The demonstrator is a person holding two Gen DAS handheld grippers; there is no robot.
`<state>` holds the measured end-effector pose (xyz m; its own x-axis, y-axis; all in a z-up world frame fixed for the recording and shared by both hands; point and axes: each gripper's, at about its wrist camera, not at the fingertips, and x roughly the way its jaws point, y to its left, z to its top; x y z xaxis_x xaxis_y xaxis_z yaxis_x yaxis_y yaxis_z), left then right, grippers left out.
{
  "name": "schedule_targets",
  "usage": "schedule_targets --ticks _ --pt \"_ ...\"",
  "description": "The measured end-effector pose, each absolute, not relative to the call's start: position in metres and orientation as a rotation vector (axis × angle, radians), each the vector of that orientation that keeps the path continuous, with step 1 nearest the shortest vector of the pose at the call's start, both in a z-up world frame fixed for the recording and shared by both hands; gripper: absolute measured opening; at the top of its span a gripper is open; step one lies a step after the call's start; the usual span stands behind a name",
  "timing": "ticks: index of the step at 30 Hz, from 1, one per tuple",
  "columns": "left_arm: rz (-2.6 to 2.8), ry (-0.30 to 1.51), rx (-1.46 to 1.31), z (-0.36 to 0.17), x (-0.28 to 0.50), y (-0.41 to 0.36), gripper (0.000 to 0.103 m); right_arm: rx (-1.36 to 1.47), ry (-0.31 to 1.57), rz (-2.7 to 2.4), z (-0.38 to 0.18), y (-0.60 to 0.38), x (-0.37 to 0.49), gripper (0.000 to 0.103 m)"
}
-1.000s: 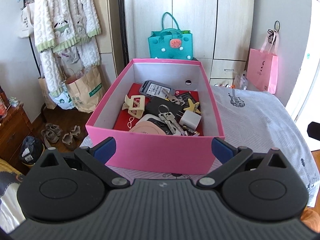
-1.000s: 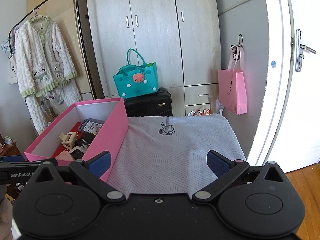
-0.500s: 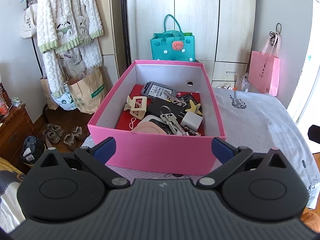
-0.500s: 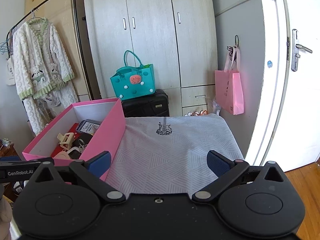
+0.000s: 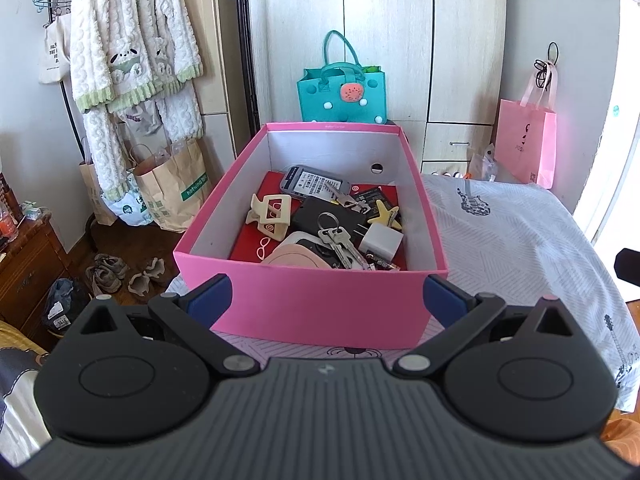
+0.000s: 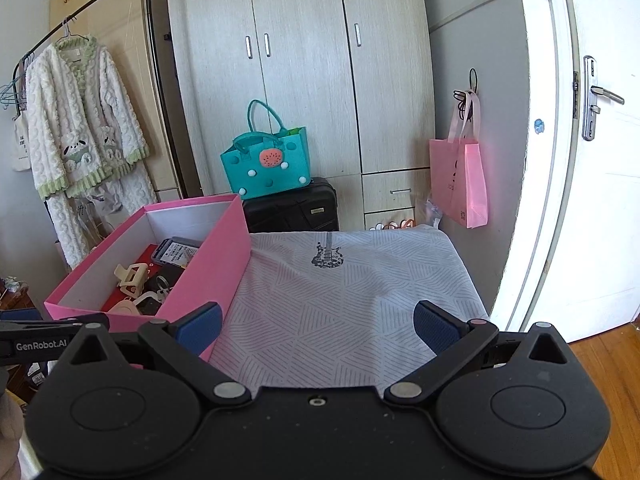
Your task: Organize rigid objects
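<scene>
A pink box [image 5: 320,304] [image 6: 208,280] stands on the patterned cloth, full of small items: a cream hair claw [image 5: 269,212], a bunch of keys [image 5: 338,242], a white charger cube [image 5: 380,243], a yellow star clip [image 5: 386,216], a grey phone [image 5: 312,181] and a black wallet [image 5: 324,216]. My left gripper [image 5: 327,300] is open just in front of the box's near wall, nothing between its fingers. My right gripper [image 6: 317,327] is open over the bare cloth to the right of the box, holding nothing.
The white patterned cloth [image 6: 352,292] covers the table to the right of the box. Behind stand a wardrobe [image 6: 304,80], a teal bag [image 6: 266,164] on a black suitcase [image 6: 292,208], and a pink bag [image 6: 464,184]. A robe [image 5: 128,48], paper bags and shoes are at the left.
Both grippers have risen and tilted slightly, so the box sits lower in the views and more of its contents show. Both stay open. Nothing in the box has moved.
</scene>
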<state>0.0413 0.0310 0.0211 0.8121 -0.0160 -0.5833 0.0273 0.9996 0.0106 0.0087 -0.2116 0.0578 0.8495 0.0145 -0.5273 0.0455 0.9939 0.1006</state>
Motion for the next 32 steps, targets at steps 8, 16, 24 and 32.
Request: schedule_targets --ticks 8,16,24,32 --pt "-0.031 0.629 0.007 0.019 0.039 0.031 0.103 0.116 0.559 -0.029 0.055 -0.217 0.006 0.103" --pt "-0.048 0.625 0.009 0.016 0.034 0.024 0.103 0.119 0.571 -0.051 0.049 -0.224 0.004 0.103" --pt "-0.061 0.635 0.015 0.015 0.036 0.019 0.103 0.125 0.576 -0.06 0.048 -0.228 0.001 0.103" --pt "-0.05 0.628 0.027 0.015 0.035 0.019 0.103 0.124 0.58 -0.06 0.048 -0.229 0.003 0.103"
